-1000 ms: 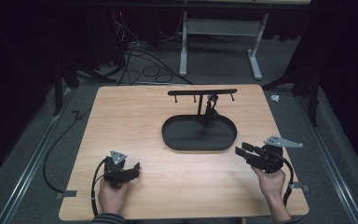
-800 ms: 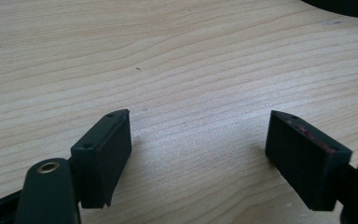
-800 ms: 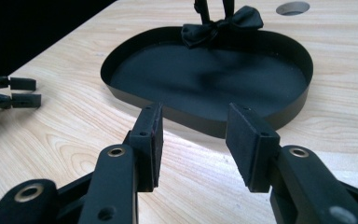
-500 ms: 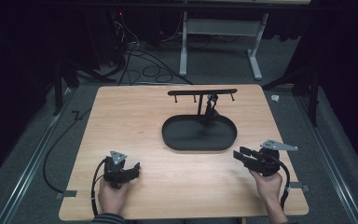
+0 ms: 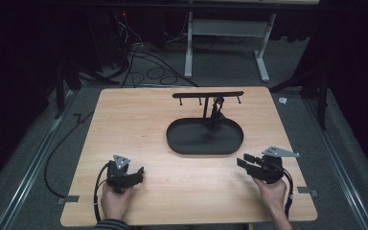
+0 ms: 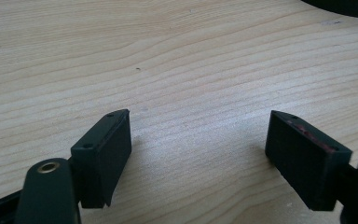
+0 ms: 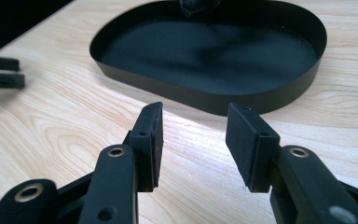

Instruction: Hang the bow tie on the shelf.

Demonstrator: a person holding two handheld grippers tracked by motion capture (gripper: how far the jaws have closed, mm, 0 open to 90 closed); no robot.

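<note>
As seen from the high view, a wooden table (image 5: 139,120) is set on a grey floor, with a black oval tray (image 5: 184,143) lying right of its centre. A thin post rises from the far side of the tray and carries a black crossbar (image 5: 208,94) with short pegs hanging from it; a small dark object (image 5: 215,106) is seen beside the post, too small to be identified. The left gripper (image 5: 138,174) is held low over the near left part of the table, well apart from the tray. The right gripper (image 5: 244,160) is held at the near right, just beside the tray's near right rim, jaws pointed toward the tray. A cable is trailed from each gripper.

In the left gripper view, the left gripper (image 6: 198,149) is shown with its jaws wide apart and only bare wood grain between them. A sliver of the tray (image 6: 345,4) is caught at the top right corner.

In the right gripper view, the right gripper (image 7: 193,140) is shown with its jaws apart, nothing between them but table. The tray (image 7: 214,100) is seen close ahead, its low wall facing the jaws, not touched. The left gripper (image 7: 0,72) is visible far off at the left edge.
</note>
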